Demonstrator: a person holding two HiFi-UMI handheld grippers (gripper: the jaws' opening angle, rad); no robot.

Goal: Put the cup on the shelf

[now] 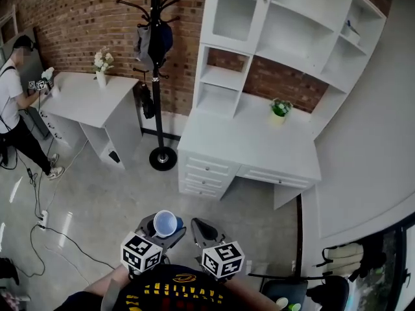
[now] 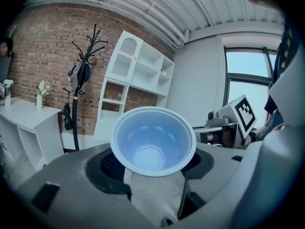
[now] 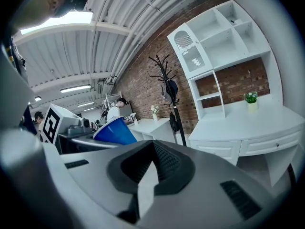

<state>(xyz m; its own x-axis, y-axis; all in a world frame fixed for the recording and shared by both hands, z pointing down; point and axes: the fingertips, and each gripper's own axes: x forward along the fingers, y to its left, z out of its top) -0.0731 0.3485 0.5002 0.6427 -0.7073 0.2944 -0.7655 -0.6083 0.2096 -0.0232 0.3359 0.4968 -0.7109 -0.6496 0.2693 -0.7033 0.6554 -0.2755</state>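
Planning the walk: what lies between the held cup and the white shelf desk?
Head view: only bare floor between the cup and the shelf desk.

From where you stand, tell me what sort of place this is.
Probably an indoor test space furnished like a home study: a white desk with a shelf unit against a brick wall, a coat stand, and cables trailing over the bare floor.

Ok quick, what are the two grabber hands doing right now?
Left gripper: closed on the blue cup.
Right gripper: closed, holding nothing.
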